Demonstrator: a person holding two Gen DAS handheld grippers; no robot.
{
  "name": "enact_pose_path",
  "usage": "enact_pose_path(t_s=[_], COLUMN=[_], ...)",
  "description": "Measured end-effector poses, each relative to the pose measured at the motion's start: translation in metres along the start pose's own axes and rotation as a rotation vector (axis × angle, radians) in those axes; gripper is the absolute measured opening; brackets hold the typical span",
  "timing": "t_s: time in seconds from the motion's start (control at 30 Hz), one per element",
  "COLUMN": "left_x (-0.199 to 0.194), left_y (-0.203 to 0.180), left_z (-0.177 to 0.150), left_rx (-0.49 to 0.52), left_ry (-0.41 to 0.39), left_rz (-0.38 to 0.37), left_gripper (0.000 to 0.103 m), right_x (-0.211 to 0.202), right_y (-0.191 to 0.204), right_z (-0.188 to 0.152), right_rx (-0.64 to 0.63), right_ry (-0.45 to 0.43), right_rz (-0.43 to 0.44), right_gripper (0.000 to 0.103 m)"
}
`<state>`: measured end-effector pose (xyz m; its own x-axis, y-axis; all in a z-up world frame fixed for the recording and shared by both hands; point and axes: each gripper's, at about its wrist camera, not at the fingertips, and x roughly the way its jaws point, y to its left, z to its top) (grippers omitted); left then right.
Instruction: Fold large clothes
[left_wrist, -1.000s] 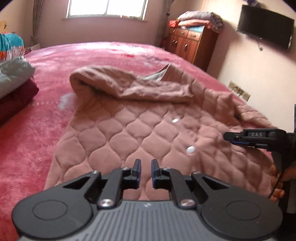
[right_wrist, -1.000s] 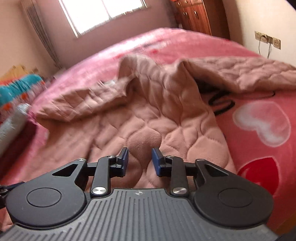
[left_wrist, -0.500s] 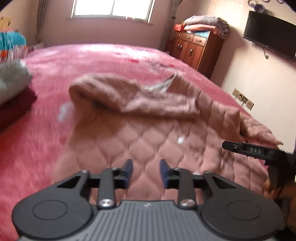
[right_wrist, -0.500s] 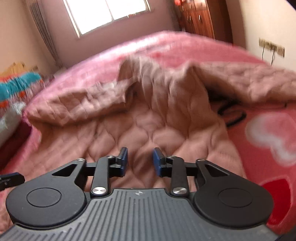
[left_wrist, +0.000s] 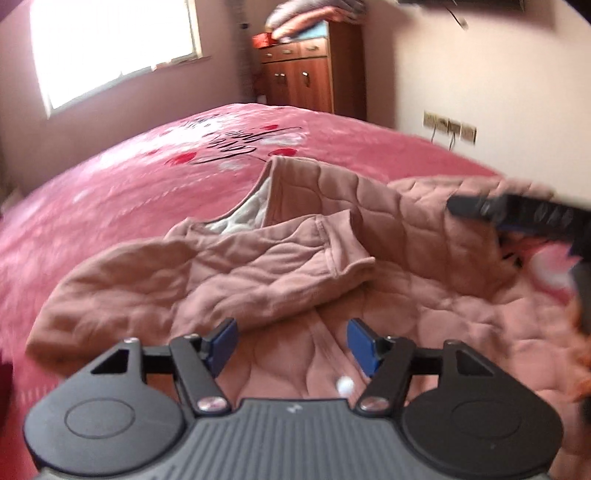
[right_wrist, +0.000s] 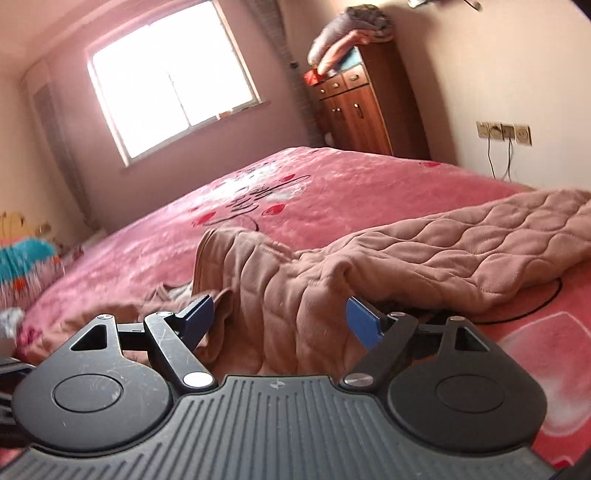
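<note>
A large dusty-pink quilted jacket (left_wrist: 424, 288) lies spread on the pink bed, front up, with white snaps (left_wrist: 345, 386). One sleeve (left_wrist: 221, 273) is folded across its chest. My left gripper (left_wrist: 291, 343) is open and empty, just above the jacket's lower front. My right gripper (right_wrist: 280, 321) is open and empty, low over the jacket's bunched right side (right_wrist: 280, 295). The other sleeve (right_wrist: 480, 251) stretches out to the right. The right gripper's finger (left_wrist: 517, 214) shows at the right edge of the left wrist view.
The pink bedspread (left_wrist: 147, 177) with heart prints covers the bed. A wooden cabinet (right_wrist: 354, 107) with stacked bedding stands at the far wall by the window (right_wrist: 173, 85). Wall sockets (right_wrist: 504, 131) with cords are on the right. Folded colourful bedding (right_wrist: 26, 266) lies far left.
Both grippers have opened wide from nearly shut. Both have moved forward and lower over the jacket, and both views have swung to the right.
</note>
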<state>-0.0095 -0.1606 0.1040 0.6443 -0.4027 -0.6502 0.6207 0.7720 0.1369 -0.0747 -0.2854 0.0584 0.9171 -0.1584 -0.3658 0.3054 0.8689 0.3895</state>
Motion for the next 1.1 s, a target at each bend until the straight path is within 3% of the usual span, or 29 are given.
enact_pose_path(t_s=[0.2,0.33,0.37,0.4,0.5,0.6,0.73,0.87,1.1], left_x=[0.041,0.062,0.066,0.068,0.059,0.039,-0.004,-0.059,-0.15], left_y=[-0.025,-0.034,-0.033,-0.032,-0.02,-0.004,0.053,0.12,0.231], left_z=[0.012,0.017,0.018,0.02,0.026,0.036,0.048,0.045,-0.02], left_rx=[0.229,0.271,0.26,0.243,0.181,0.134,-0.062,-0.229,-0.561], left_ry=[-0.01,0.004,0.008,0.005,-0.031,-0.085,-0.159,-0.234,-0.306], left_rz=[0.001,-0.004,-0.001,0.003,0.003,0.053,0.129,0.288,0.588], left_gripper=[0.067,0.067,0.062,0.049,0.033,0.016,0.015,0.014,0.014], right_x=[0.011,0.011,0.012,0.013,0.015,0.01,0.011,0.011,0.009], right_y=[-0.013,-0.015,-0.017,-0.019,-0.019,-0.022,-0.023,-0.018,-0.006], right_z=[0.009,0.009,0.01,0.01,0.009,0.009,0.007,0.006,0.003], right_rx=[0.065,0.074,0.081,0.09,0.101,0.098,0.094,0.072,0.003], right_ry=[-0.001,-0.014,-0.014,-0.015,-0.019,-0.023,-0.025,-0.029,-0.038], right_rz=[0.02,0.03,0.032,0.036,0.042,0.046,0.046,0.037,0.02], right_gripper=[0.103,0.103,0.103,0.103,0.103,0.103,0.103,0.103,0.103])
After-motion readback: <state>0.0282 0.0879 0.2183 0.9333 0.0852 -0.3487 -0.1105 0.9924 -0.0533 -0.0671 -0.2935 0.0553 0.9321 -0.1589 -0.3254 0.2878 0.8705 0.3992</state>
